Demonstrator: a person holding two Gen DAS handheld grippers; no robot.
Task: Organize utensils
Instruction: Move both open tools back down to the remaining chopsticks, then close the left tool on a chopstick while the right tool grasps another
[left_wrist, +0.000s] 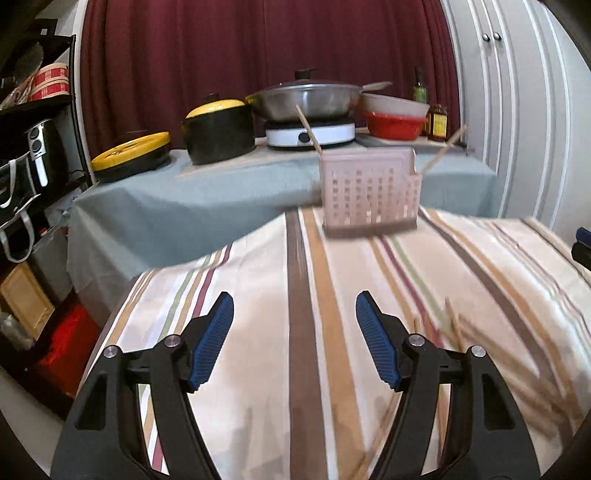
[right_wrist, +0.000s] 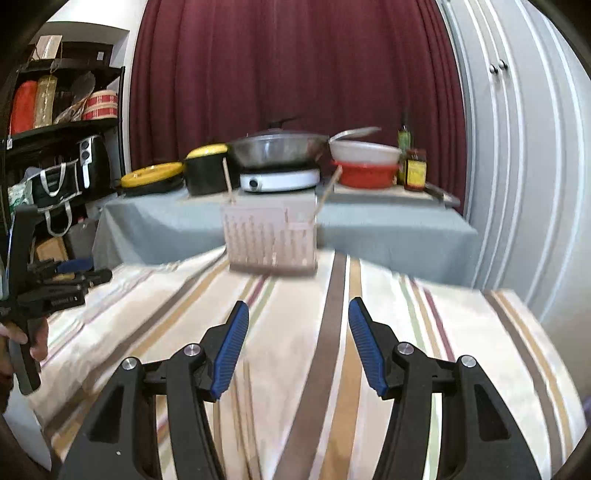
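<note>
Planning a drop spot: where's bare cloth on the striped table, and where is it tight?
Free: the striped tablecloth between the open right gripper and the pink utensil holder; also the stretch ahead of the open left gripper. Crowded: loose chopsticks lie right of the left gripper. The grey-covered back table is packed with cookware.

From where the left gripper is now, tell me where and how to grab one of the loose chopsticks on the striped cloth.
The loose chopsticks lie flat on the striped tablecloth, just right of the open, empty left gripper. Grip one near mid-length, coming from above with the fingers straddling it across its long axis. They are blurred and bunched, so an outer stick is probably easiest to single out.
</note>
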